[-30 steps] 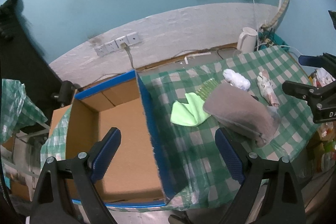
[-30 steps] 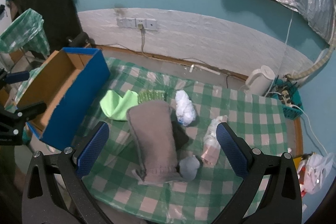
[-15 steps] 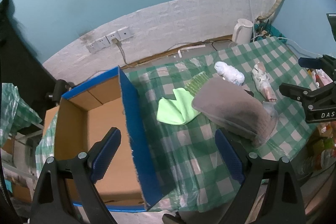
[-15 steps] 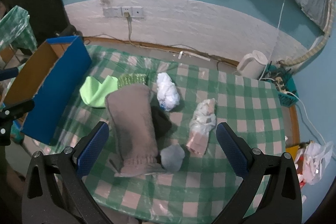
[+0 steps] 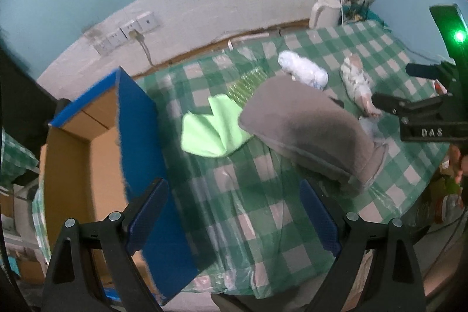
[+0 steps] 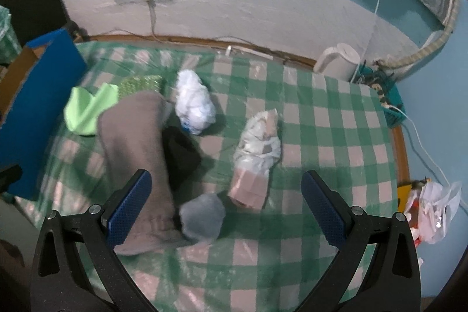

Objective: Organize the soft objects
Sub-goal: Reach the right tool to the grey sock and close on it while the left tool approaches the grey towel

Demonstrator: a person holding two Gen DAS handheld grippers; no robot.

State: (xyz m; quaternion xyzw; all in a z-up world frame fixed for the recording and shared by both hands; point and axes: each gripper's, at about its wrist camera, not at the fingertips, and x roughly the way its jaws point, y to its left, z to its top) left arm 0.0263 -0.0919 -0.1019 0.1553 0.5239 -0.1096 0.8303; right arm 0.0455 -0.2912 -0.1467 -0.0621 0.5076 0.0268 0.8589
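Observation:
A green-checked table (image 6: 321, 125) holds soft things: a folded grey-brown cloth (image 6: 131, 136) (image 5: 307, 130), a light green cloth (image 6: 84, 113) (image 5: 210, 130), a black cloth (image 6: 181, 157), a white crumpled bag (image 6: 194, 104) (image 5: 302, 70), a plastic-wrapped pink bundle (image 6: 257, 157) (image 5: 358, 86) and a grey-blue ball (image 6: 201, 215). My left gripper (image 5: 234, 218) is open and empty above the table's left front edge. My right gripper (image 6: 223, 206) is open and empty above the grey-blue ball; it also shows in the left wrist view (image 5: 415, 107).
An open cardboard box with blue outer walls (image 5: 137, 136) (image 6: 35, 84) stands at the table's left end. A white kettle (image 6: 336, 60) stands at the back right by the wall. A white plastic bag (image 6: 435, 212) lies right of the table.
Both grippers have moved to the right and closer over the table. The box has slid left in both views. Nothing was grasped.

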